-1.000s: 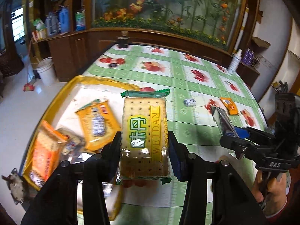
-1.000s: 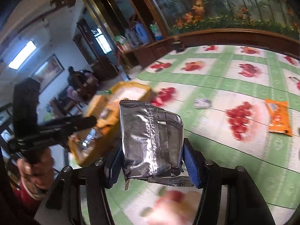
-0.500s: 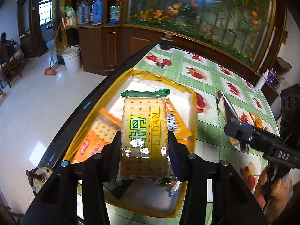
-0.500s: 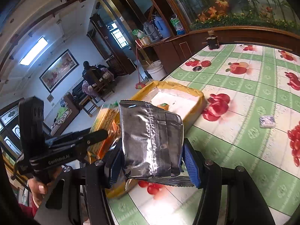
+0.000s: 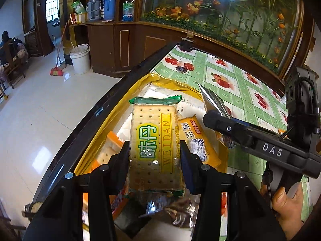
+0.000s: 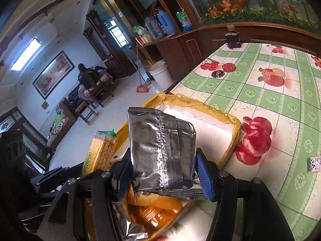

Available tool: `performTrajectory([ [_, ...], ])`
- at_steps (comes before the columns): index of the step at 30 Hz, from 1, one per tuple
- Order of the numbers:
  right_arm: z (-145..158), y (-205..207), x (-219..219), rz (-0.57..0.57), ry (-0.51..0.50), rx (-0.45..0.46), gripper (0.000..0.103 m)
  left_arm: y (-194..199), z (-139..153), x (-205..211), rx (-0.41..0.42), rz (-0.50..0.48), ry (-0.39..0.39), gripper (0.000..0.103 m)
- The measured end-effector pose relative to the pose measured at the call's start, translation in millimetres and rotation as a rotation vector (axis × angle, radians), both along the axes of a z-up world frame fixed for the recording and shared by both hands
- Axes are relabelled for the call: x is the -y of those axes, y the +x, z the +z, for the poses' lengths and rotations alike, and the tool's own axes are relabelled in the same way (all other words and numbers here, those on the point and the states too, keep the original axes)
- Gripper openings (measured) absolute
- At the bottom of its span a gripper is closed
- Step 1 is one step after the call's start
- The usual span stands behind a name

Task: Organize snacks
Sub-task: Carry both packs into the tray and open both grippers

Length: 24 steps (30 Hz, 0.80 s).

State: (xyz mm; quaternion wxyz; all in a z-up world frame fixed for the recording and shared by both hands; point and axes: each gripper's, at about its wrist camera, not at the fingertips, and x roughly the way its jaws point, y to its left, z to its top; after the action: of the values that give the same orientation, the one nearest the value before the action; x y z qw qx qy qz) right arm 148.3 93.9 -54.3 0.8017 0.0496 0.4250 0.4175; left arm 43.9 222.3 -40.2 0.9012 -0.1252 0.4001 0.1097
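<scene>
While each claw grips a packet above it, the yellow tray (image 5: 96, 140) holds orange packets (image 5: 197, 140).

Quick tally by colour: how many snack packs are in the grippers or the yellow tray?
Green-trimmed cracker pack, in left gripper: 1
Silver foil pack, in right gripper: 1
Orange packs, in yellow tray: 2
Total: 4 clear; wrappers under the grippers are too hidden to count.

1. Cracker pack (image 5: 155, 146): tan, green ends, yellow-green label.
2. Foil pack (image 6: 160, 152): silver.
3. Tray (image 6: 230, 120): yellow rim, white inside.
4. Tablecloth (image 6: 280, 104): green-white checks, red fruit.
</scene>
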Motion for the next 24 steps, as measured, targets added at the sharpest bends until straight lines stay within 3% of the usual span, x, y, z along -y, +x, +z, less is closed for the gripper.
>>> performTrajectory([
  [10, -15, 18, -15, 0.007, -0.027, -0.019, 0.060, 2, -5, -8, -0.020, 0.049, 0.059, 0.045],
  [15, -18, 19, -14, -0.004, -0.024, -0.027, 0.070, -5, 1, -11, 0.005, 0.099, 0.099, 0.060],
  [20, -10, 14, 5, -0.035, 0.007, -0.019, 0.070, -16, 13, -3, 0.055, 0.114, 0.142, 0.063],
  [24, -1, 7, 34, -0.081, 0.041, -0.006, 0.077, -21, 22, 10, 0.086, 0.108, 0.188, 0.068],
])
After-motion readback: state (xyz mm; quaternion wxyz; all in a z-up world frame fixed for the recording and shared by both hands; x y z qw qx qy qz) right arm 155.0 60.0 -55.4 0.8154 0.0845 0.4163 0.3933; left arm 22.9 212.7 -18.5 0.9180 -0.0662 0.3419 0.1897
